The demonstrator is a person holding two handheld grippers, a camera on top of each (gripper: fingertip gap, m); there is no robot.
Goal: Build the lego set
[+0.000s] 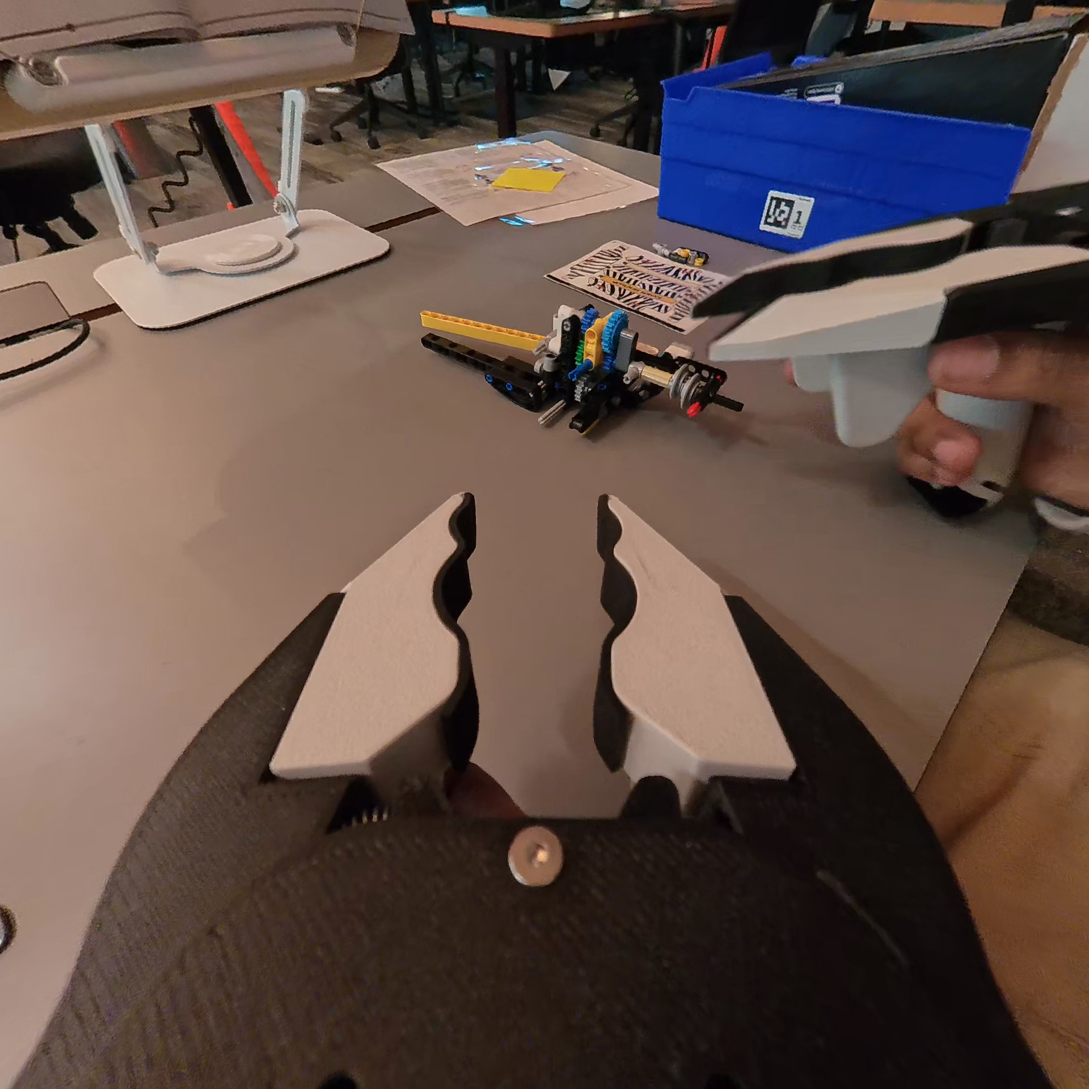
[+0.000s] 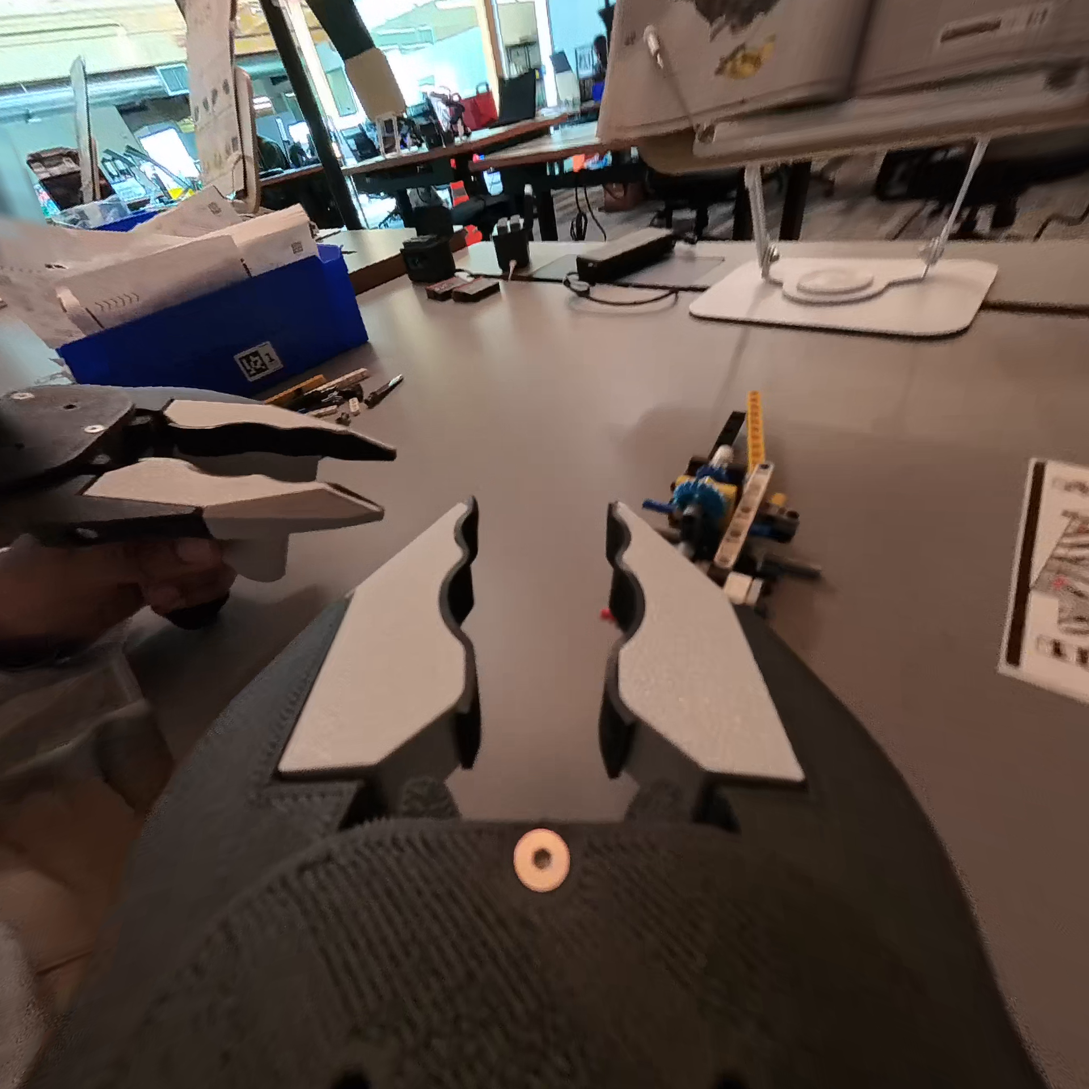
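the left gripper [image 1: 535, 512], two pale grey matte fingers with wavy black inner edges set in a ribbed, black printed body, hung over bare tabletop with its jaws standing wide and nothing between them. the right gripper [image 2: 541, 518], of the same make, was likewise spread wide and empty (a small red piece [image 2: 606, 614] showed on the table by its right finger's inner edge). ahead of the left gripper, well clear of its tips, lay the partly built lego assembly [image 1: 580, 368]: a knobbly cluster of black beams, blue toothed gears, yellow and green blocks, grey pins and a coiled grey spring, with a long yellow perforated beam [image 1: 480, 331] and a black perforated beam [image 1: 483, 362] jutting out to one side. in the right wrist view the same assembly [image 2: 733, 518] sat just beyond and to the right of the right gripper's right finger. behind it lay a flat sticker sheet with zebra-like stripes [image 1: 639, 283], then a blue plastic bin [image 1: 837, 165] bearing a square black-and-white marker, with loose small lego parts [image 2: 336, 395] scattered at its foot. the smooth, matte grey table [image 1: 236, 471] also carried a white metal stand with a flat rounded base [image 1: 247, 265] holding an open booklet, and printed papers with a yellow square [image 1: 527, 180] under clear plastic. beyond stretched an office room with wooden desks and chairs.
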